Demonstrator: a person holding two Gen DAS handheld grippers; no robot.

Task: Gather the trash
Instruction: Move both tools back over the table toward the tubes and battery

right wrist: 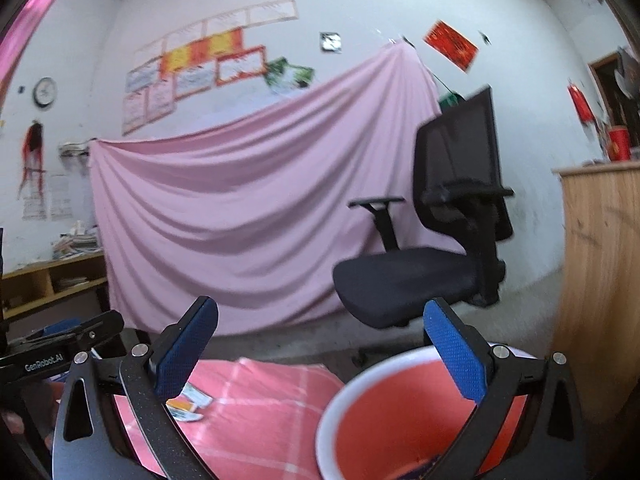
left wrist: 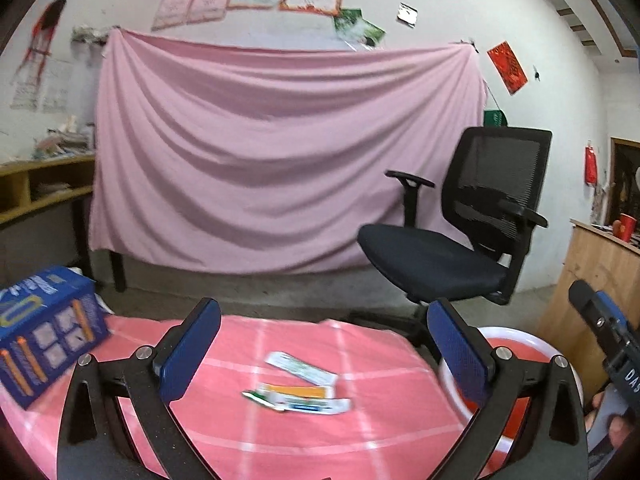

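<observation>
With your left claw [left wrist: 324, 344] and right claw [right wrist: 320, 344] both wide open and empty, the flat wrappers [left wrist: 300, 388] at lower centre may slide across the tabletop [left wrist: 360, 432] cloth, missing the red bin [right wrist: 400, 420]

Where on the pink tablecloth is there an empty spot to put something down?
The tablecloth is bare between the blue box at its left edge and the wrappers in the middle, and again in front of the wrappers. It is crowded on the right, where the red bin stands close against the edge.
</observation>
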